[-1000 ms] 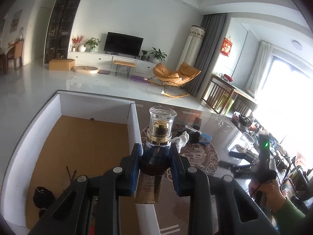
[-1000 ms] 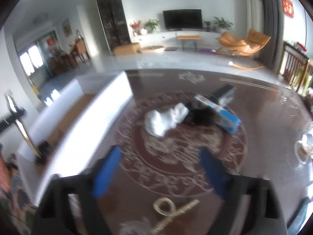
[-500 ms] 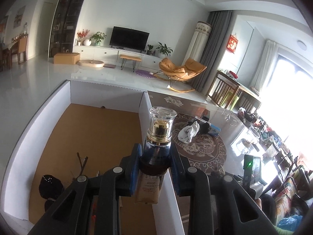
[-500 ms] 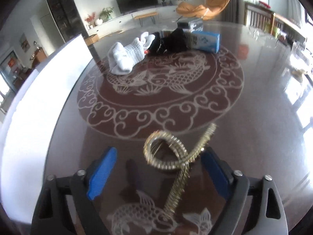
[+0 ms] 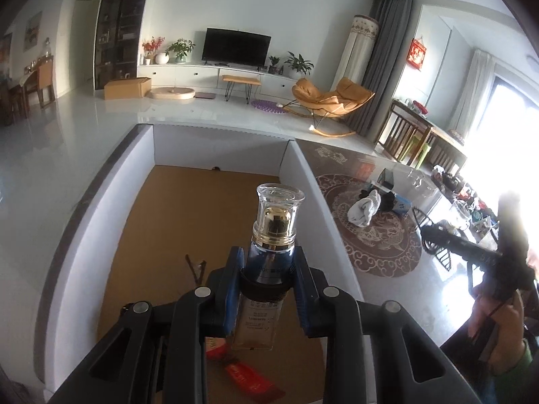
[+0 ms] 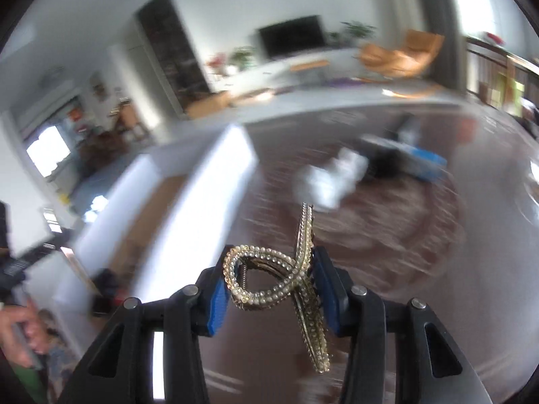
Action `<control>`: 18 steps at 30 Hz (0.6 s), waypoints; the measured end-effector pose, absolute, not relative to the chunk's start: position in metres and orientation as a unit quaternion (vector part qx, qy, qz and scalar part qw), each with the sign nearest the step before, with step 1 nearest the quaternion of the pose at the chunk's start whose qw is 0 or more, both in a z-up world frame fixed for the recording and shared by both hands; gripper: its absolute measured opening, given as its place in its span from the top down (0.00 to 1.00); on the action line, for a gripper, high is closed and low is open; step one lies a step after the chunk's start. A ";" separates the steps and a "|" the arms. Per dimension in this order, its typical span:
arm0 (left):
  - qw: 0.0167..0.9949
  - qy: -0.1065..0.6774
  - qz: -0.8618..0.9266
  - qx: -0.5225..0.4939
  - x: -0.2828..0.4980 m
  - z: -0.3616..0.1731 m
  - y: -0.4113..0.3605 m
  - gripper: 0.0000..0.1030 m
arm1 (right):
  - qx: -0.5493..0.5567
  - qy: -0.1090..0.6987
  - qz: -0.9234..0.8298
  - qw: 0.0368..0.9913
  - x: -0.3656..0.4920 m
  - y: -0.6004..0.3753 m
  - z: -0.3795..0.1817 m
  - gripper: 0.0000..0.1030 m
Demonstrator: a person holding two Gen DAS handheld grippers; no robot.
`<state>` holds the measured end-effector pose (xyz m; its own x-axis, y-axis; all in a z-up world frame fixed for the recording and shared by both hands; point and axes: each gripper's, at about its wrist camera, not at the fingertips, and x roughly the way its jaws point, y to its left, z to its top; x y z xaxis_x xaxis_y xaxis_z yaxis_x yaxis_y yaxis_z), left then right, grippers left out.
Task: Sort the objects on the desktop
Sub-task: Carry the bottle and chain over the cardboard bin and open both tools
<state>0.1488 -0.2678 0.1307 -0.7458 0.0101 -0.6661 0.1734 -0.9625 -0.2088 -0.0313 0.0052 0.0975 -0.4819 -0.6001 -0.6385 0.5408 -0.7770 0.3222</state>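
Observation:
My left gripper (image 5: 267,262) is shut on a glass perfume bottle (image 5: 269,256) with a clear cap and gold collar, held upright above the white-walled box (image 5: 101,208) with a brown floor. My right gripper (image 6: 269,276) is shut on a gold beaded hair clip (image 6: 289,269) and holds it above the dark patterned table (image 6: 387,269). In the left wrist view the right gripper (image 5: 471,252) shows as a dark blurred shape at the right. A white sock (image 5: 363,210), a black item and a blue box (image 5: 402,205) lie on the table.
Inside the box lie a thin brown clip (image 5: 195,266) and a red packet (image 5: 249,377). The box's right wall (image 5: 323,222) separates it from the table. Clutter stands at the table's far right (image 5: 471,208). The right wrist view is motion-blurred.
My right gripper has closed on the gold hair clip and lifted it off the table. My left gripper has carried the perfume bottle leftward, further over the box.

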 end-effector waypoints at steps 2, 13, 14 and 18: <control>0.051 0.126 -0.919 0.371 0.149 0.125 -0.279 0.73 | 0.387 -0.029 -0.839 0.382 -0.028 -0.045 0.107 0.55; 0.123 0.143 -0.834 0.519 0.131 0.041 -0.331 0.59 | 0.481 0.090 -0.750 0.446 -0.010 -0.223 0.038 0.48; 0.127 0.144 -0.833 0.519 0.132 0.041 -0.332 0.43 | 0.481 0.093 -0.750 0.445 -0.010 -0.225 0.036 0.28; 0.170 0.122 -0.854 0.477 0.141 0.055 -0.330 0.14 | 0.449 0.092 -0.766 0.451 -0.007 -0.211 0.043 0.07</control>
<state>0.1413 -0.3297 0.0549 -0.4873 -0.1731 -0.8559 0.4062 -0.9126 -0.0467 -0.0072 -0.2111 0.0427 -0.1907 -0.6084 -0.7704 0.7738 -0.5761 0.2634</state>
